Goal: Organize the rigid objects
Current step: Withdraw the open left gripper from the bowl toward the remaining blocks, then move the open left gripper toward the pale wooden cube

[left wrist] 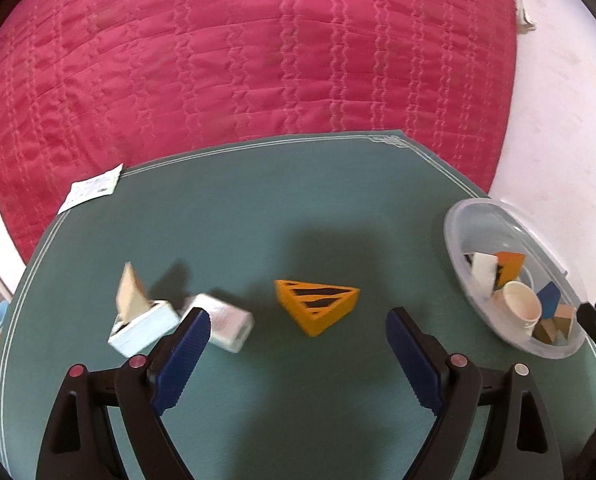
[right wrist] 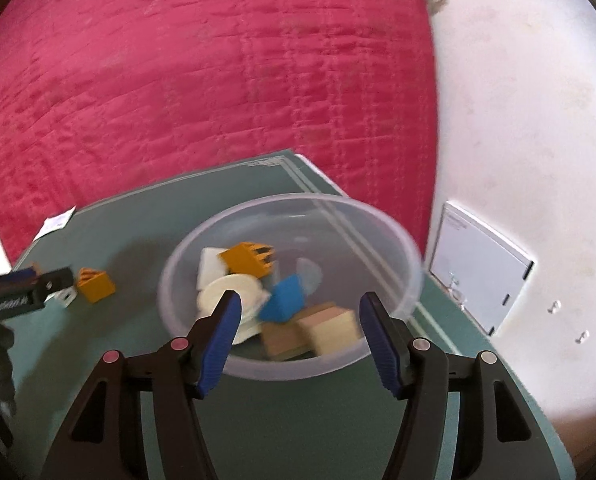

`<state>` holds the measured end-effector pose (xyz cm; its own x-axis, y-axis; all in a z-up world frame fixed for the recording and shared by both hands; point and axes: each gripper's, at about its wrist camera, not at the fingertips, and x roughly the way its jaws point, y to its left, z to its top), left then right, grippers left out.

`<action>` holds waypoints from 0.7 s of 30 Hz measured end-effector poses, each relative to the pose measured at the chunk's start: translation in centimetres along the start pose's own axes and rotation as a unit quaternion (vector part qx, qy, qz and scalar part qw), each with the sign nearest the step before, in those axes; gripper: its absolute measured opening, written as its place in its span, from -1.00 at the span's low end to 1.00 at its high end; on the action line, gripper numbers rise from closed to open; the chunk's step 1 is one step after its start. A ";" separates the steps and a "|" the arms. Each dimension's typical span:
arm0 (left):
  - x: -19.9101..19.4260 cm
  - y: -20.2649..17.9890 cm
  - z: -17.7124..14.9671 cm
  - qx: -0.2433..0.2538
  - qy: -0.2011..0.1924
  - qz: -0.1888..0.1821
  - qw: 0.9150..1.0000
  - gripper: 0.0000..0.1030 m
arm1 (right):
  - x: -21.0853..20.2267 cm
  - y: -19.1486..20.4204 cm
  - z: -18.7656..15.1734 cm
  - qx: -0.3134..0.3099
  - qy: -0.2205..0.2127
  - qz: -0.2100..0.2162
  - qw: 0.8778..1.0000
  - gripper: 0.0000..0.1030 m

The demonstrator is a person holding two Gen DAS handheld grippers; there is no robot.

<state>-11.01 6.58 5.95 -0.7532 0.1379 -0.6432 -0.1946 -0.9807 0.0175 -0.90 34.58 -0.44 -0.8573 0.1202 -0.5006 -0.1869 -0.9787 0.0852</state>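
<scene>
A green mat (left wrist: 258,208) covers the table beside a pink quilted bedspread (left wrist: 238,52). At its right edge a clear round plastic bowl (right wrist: 378,300) collects the sorted blocks and a cup. An orange triangular block with black stripes (left wrist: 318,306) lies loose on the mat, framed by the left gripper (left wrist: 298,330), jaws wide apart and empty, apparently lined up to take it. The right gripper (right wrist: 300,316) hovers at the bowl, jaws apart, holding nothing.

You had a green table (left wrist: 282,208) with pale double lines along its edge. Behind it lay a quilted red bedspread (left wrist: 238,60). A white printed slip (left wrist: 92,188) sat on the table's far left corner. To the right, a white panel (right wrist: 480,268) leaned against a whitish wall (right wrist: 518,100).
</scene>
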 end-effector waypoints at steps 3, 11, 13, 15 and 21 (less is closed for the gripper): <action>-0.2 1.4 0.0 -0.008 -0.001 0.011 1.000 0.79 | -0.9 1.6 0.0 -0.020 -0.003 0.025 0.999 0.22; -0.2 5.9 -1.0 -0.021 0.013 0.053 0.998 0.79 | -1.9 5.4 -0.8 -0.047 0.020 0.096 0.994 0.23; -0.4 6.9 -1.2 -0.026 0.017 0.056 0.998 0.79 | -1.8 5.9 -1.1 -0.047 0.029 0.104 0.993 0.23; -0.5 7.9 -1.3 -0.029 0.018 0.063 0.997 0.79 | -1.7 6.5 -1.6 -0.048 0.038 0.112 0.992 0.23; -0.5 10.5 -0.7 -0.051 0.015 0.076 0.996 0.79 | -1.6 8.1 -2.6 -0.065 0.051 0.132 0.988 0.23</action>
<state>-12.25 -3.87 5.91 -0.7499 -0.0159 -0.6614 -0.0135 -0.9991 0.0394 0.21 26.00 -1.22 -0.8137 -0.1537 -0.5606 0.1064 -0.9875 0.1163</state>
